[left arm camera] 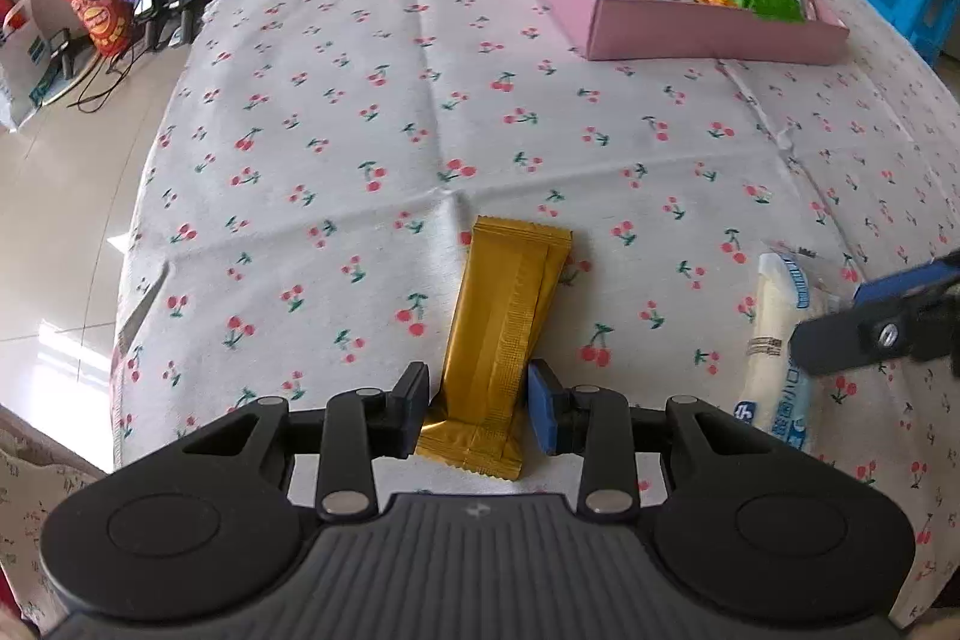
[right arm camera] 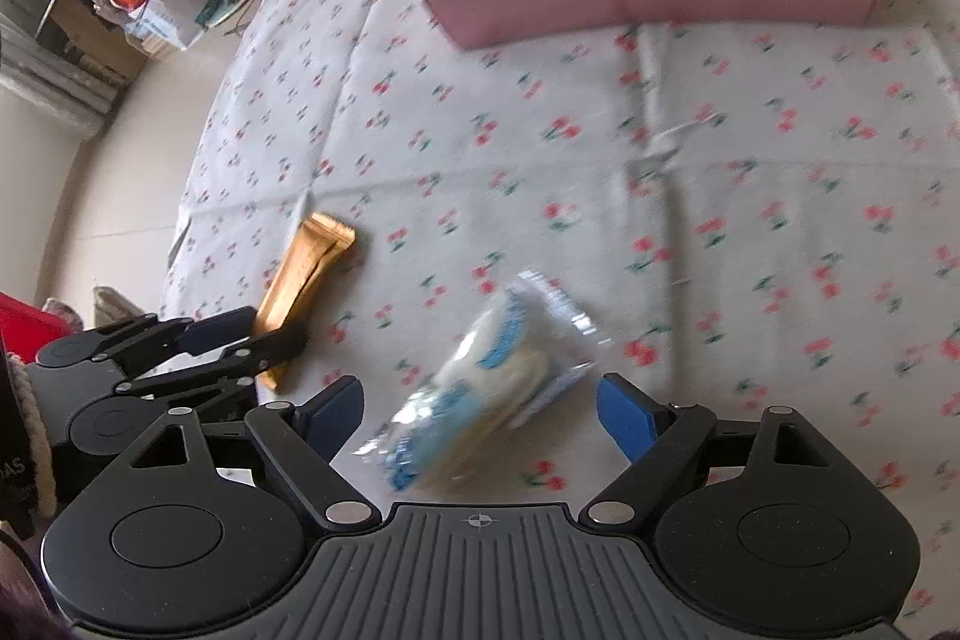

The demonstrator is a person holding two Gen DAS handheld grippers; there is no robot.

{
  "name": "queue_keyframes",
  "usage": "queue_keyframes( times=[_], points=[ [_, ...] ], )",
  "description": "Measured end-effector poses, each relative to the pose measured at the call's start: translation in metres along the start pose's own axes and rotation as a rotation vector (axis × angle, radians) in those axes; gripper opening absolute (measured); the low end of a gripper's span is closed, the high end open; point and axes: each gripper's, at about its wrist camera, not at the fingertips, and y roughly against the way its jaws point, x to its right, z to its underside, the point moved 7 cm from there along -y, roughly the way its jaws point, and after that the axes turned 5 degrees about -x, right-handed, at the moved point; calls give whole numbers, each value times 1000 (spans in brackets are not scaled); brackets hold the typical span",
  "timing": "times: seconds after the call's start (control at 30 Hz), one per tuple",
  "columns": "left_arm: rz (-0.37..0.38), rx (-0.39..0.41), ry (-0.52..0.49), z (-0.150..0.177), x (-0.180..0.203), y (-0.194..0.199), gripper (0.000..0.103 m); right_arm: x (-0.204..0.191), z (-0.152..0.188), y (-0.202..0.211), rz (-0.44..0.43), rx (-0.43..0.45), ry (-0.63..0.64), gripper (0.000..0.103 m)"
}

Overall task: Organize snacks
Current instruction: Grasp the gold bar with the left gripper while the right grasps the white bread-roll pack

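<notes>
left wrist: I look low, close, forward over bench | right wrist: same, blurred | shared: gold packet, pink box

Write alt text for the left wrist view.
The left gripper straddles the near end of a gold snack packet lying on a cherry-print tablecloth, its pads close beside the wrapper. A white-and-blue packet lies to the right; a pink box of snacks sits at the far side.

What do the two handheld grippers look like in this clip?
Both match: the left gripper and right gripper have matte black linkage arms with silver pivot pins, round black discs either side, a ribbed grey base bearing a small crosshair mark, and blue finger pads. No cables or sleeves are visible.
</notes>
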Motion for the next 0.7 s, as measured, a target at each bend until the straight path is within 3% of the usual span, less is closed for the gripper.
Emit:
queue_keyframes(
  times=[0.17, 0.37, 0.43, 0.5, 0.57, 0.7],
  points=[
    [5, 1, 15, 1, -7, -1, 32, -13, 3, -14, -9, -22, -16, 78],
    [16, -4, 30, 3, -11, -1, 32, -20, 7, -18, 58, 42, 24, 72],
    [19, -7, 38, 3, -11, -2, 32, -23, 9, -19, 96, 65, 62, 65],
    [19, -9, 44, 3, -11, -2, 32, -25, 11, -19, 139, 85, 107, 52],
    [18, -10, 46, 3, -11, -2, 32, -26, 15, -21, 179, 101, 159, 46],
    [12, -4, 42, 3, -9, -3, 34, -25, 17, -18, 157, 104, 220, 37]
  ],
)
